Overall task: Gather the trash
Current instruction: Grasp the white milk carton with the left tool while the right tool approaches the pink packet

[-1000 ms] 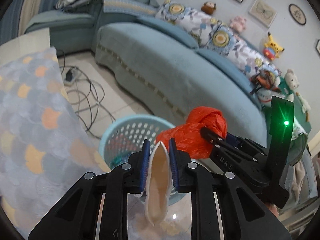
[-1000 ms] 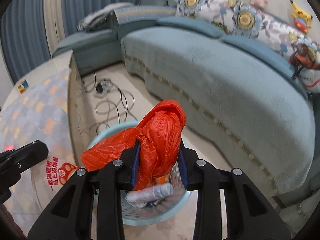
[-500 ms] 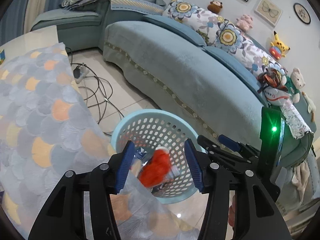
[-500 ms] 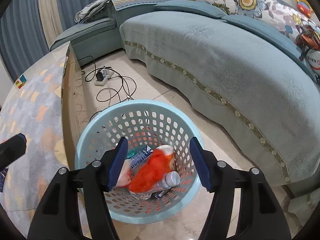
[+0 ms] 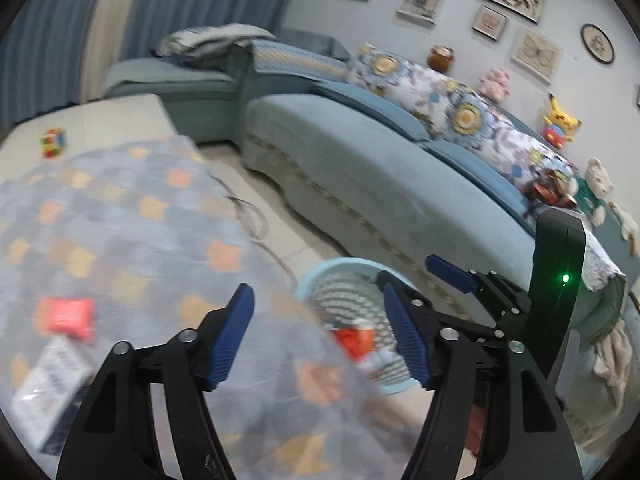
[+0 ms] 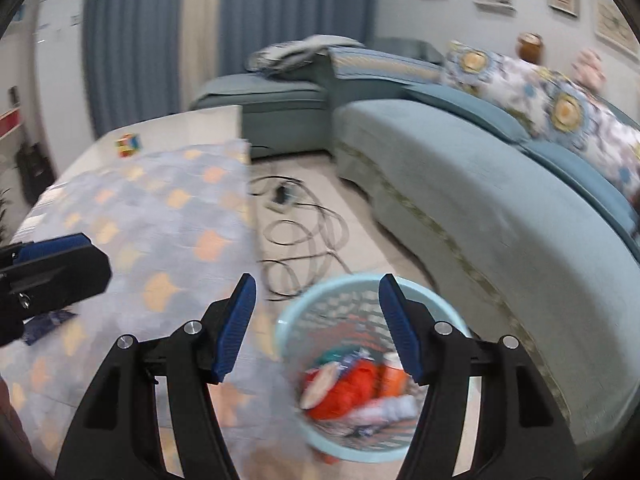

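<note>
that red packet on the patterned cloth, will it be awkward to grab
The red packet looks soft and puffy, so it will probably crumple between the jaws. It seems light and lies flat on the tablecloth, unlikely to roll; blur hides finer detail.

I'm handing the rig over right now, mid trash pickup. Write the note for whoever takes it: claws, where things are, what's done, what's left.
Left claw: open, empty, over the patterned tablecloth.
Right claw: open, empty, above the light blue basket on the floor by the sofa.
Done: orange plastic bag and other trash lie in the basket.
Left: red packet and white box on the tablecloth at the left. Frames are blurred, so check the table for more. The puzzle cube looks like no trash.
</note>
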